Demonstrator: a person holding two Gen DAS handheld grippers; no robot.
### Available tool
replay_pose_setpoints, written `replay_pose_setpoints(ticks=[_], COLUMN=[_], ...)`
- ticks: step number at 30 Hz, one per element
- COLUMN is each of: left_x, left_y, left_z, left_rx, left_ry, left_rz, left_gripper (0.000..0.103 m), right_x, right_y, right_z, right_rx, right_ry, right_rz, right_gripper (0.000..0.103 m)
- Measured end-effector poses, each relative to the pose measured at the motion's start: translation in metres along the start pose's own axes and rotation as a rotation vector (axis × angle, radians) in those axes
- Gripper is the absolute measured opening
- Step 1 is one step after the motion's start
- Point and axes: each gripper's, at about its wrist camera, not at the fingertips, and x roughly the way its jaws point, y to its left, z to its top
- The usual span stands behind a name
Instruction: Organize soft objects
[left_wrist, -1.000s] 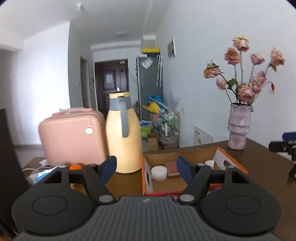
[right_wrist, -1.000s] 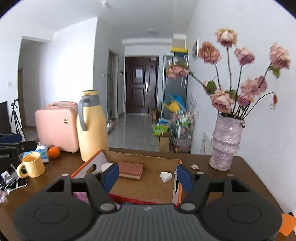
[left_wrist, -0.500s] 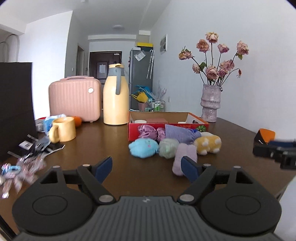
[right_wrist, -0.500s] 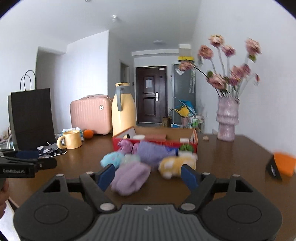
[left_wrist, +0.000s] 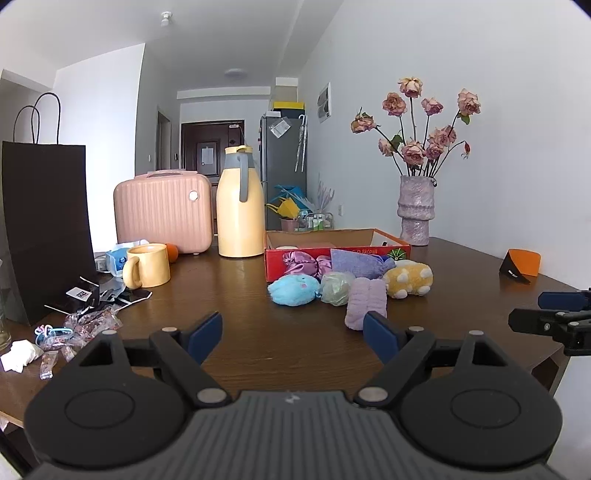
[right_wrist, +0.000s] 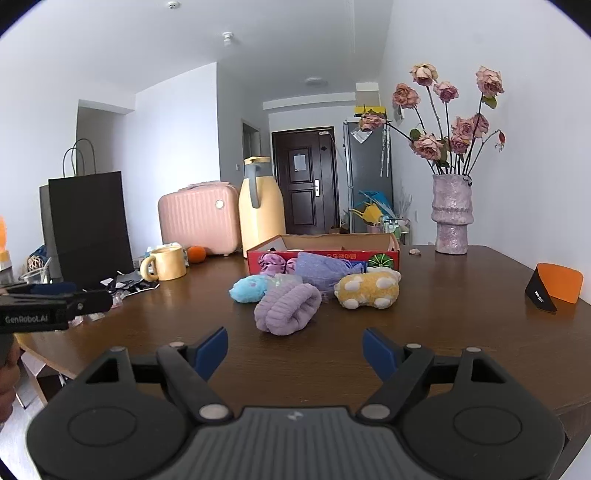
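Several soft things lie on the brown table in front of a red cardboard box (left_wrist: 338, 254) (right_wrist: 325, 255): a rolled lilac towel (left_wrist: 365, 302) (right_wrist: 288, 309), a blue plush (left_wrist: 293, 291) (right_wrist: 248, 289), a yellow plush (left_wrist: 408, 281) (right_wrist: 367, 291), a pale green puff (left_wrist: 337, 288), a purple pouch (left_wrist: 360, 263) (right_wrist: 321, 271) and a satin scrunchie (left_wrist: 301, 260) (right_wrist: 271, 263). My left gripper (left_wrist: 293, 336) is open and empty, short of the towel. My right gripper (right_wrist: 294, 350) is open and empty, just before the towel.
A yellow mug (left_wrist: 147, 266) (right_wrist: 166, 263), yellow thermos (left_wrist: 240, 214), pink case (left_wrist: 162, 212), black paper bag (left_wrist: 42, 229) and wrappers (left_wrist: 74, 325) stand left. A flower vase (left_wrist: 415, 210) (right_wrist: 452, 214) is back right; an orange-black card (left_wrist: 521, 263) (right_wrist: 557, 288) is right.
Both grippers have pulled back from over the box toward the table's near edge, so the soft things now show in front. Both stay open.
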Motion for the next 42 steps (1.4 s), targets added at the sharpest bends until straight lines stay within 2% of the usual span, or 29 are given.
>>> replay_pose_setpoints(ticks=[7, 13, 18, 22, 28, 29, 31, 33, 35, 36, 37, 40, 42], left_x=[0.004, 0.034, 0.073, 0.108, 0.149, 0.156, 0.168, 0.177, 0.187, 0.191, 0.195, 0.203, 0.209], left_y=[0.0, 0.0, -0.004, -0.001, 0.012, 0.014, 0.019, 0.023, 0.027, 0.028, 0.029, 0.03, 0.028], left_z=[-0.003, -0.006, -0.005, 0.001, 0.009, 0.01, 0.012, 0.015, 0.017, 0.018, 0.019, 0.023, 0.026], left_rx=[-0.005, -0.013, -0.012, -0.002, -0.009, -0.005, -0.004, -0.01, -0.015, -0.017, -0.018, -0.027, -0.051], left_ry=[0.018, 0.068, 0.107, 0.155, 0.206, 0.217, 0.225, 0.232, 0.239, 0.242, 0.245, 0.243, 0.247], left_rz=[-0.008, -0.015, -0.001, 0.03, 0.046, 0.049, 0.049, 0.051, 0.053, 0.052, 0.049, 0.022, -0.036], left_gripper=[0.086, 0.086, 0.085, 0.085, 0.084, 0.084, 0.084, 0.084, 0.084, 0.084, 0.084, 0.084, 0.084], right_x=[0.003, 0.015, 0.046, 0.072, 0.136, 0.146, 0.167, 0.191, 0.211, 0.22, 0.226, 0.235, 0.224], right_y=[0.002, -0.001, -0.008, -0.008, -0.004, -0.002, 0.003, 0.006, 0.003, 0.001, -0.002, -0.009, -0.01], right_z=[0.001, -0.004, -0.006, -0.005, 0.008, 0.012, 0.017, 0.022, 0.024, 0.024, 0.025, 0.024, 0.024], right_rx=[-0.006, 0.002, 0.029, 0.017, 0.014, 0.013, 0.004, 0.009, 0.055, 0.083, 0.105, 0.144, 0.093], right_ry=[0.003, 0.014, 0.052, 0.087, 0.139, 0.143, 0.157, 0.187, 0.224, 0.235, 0.247, 0.265, 0.278], right_rz=[0.004, 0.001, -0.017, 0.017, 0.07, 0.079, 0.086, 0.079, 0.087, 0.099, 0.112, 0.201, 0.266], right_gripper=[0.08, 0.08, 0.08, 0.079, 0.077, 0.075, 0.059, 0.051, 0.034, 0.018, 0.012, 0.007, 0.007])
